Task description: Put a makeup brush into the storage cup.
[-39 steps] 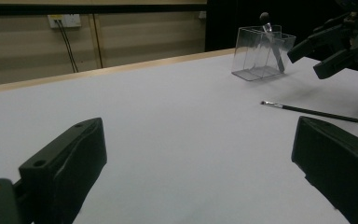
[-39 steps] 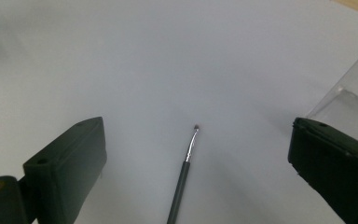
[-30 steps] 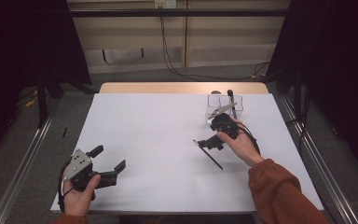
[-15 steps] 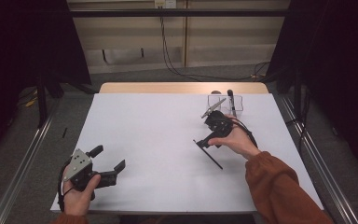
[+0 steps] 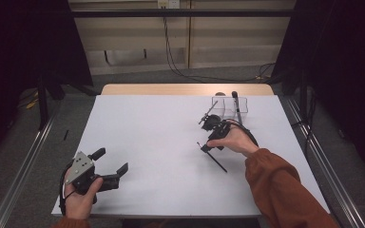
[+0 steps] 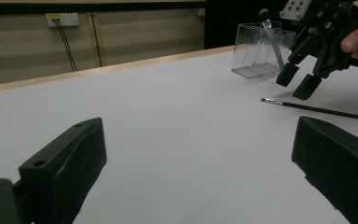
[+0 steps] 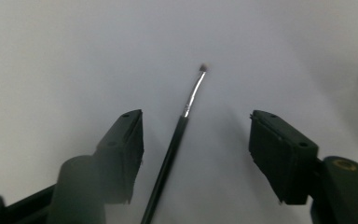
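The right tongs (image 5: 203, 142) hang just above a thin brush (image 5: 214, 157) that lies flat on the white tabletop (image 5: 157, 137), right of the middle and a little in front of a clear plastic box (image 5: 228, 107) near the far edge. Their jaws stand wide apart, and in the right gripper view the brush (image 7: 177, 140) runs up between them, much closer to the left jaw than to the right one.

That off-centre line is the main risk. If the tongs close from here, the left jaw is likely to meet the handle first and push it sideways, so the brush may roll or swing out instead of being caught. The handle is also very thin and lies flat on the sheet, so jaws that stop too high could close on air, and jaws that come down too hard could pin it to the tabletop.

In the high view the brush's long axis runs diagonally: the small bristle tip points away from the person and to the left, and the black handle end points toward the person and to the right. A silver collar sits just behind the tip.

The left tongs (image 5: 110, 175) rest near the front left corner of the tabletop, well apart from the brush, jaws wide and empty.
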### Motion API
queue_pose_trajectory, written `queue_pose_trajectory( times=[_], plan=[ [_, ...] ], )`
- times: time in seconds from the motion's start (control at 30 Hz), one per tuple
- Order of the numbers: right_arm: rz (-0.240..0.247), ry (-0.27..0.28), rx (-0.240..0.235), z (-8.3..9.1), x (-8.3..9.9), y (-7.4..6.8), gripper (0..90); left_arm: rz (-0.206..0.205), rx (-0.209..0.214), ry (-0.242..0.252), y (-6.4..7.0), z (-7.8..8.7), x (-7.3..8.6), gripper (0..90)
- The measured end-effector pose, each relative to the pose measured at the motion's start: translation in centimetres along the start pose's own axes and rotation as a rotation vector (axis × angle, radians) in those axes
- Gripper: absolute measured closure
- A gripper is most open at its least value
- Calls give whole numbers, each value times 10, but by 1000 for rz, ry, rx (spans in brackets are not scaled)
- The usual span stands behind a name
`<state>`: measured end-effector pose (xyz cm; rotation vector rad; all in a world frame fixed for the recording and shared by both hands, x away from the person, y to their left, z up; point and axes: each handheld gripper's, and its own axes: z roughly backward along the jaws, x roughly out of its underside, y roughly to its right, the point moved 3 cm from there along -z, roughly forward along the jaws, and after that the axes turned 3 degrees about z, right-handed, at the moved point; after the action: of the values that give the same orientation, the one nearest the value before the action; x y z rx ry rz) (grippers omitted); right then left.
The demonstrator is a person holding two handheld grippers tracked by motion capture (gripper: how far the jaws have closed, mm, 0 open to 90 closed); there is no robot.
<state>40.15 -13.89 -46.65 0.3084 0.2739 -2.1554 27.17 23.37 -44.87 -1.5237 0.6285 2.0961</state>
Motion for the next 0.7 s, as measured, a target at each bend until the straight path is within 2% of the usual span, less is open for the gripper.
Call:
queue_pose_trajectory(
  times=[0.23,0.37,0.5,0.7],
  plan=[
    [6,-72,-9,-9,-2,-3,510,-2,0,-3,0,0,0,31],
    [12,-103,0,-12,-4,-4,542,-1,3,-6,0,0,0,31],
    [29,-139,31,-17,-5,-7,575,-3,4,-5,0,0,0,31],
    [4,-156,54,-19,-8,-9,633,-2,5,-7,1,0,0,31]
  ],
)
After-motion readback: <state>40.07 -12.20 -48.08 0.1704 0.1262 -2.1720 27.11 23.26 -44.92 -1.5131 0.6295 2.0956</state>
